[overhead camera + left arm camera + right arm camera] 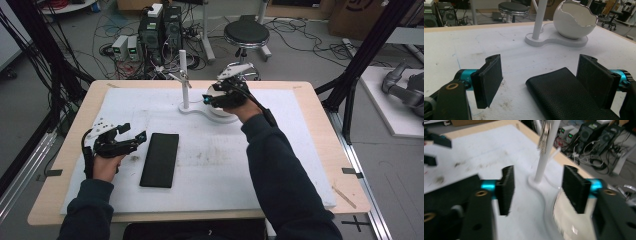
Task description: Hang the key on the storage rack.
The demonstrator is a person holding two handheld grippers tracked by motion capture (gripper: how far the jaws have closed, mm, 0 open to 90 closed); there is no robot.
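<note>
Status, left to right: my left gripper (pixel 534 82) stands wide open, empty; the black leather case (pixel 160 159) lies flat just beside its right jaw, ungripped; my right gripper (pixel 537 186) is parted, empty, over the white stand (pixel 544 162) and egg-shaped bowl (pixel 574 20); lifting remains undone.

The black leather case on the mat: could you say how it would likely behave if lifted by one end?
The black leather case lies flat, with a grained, soft-looking skin and rounded corners, so it may flex or droop somewhat. The grain probably grips well. Being flat, it will hardly roll.
</note>
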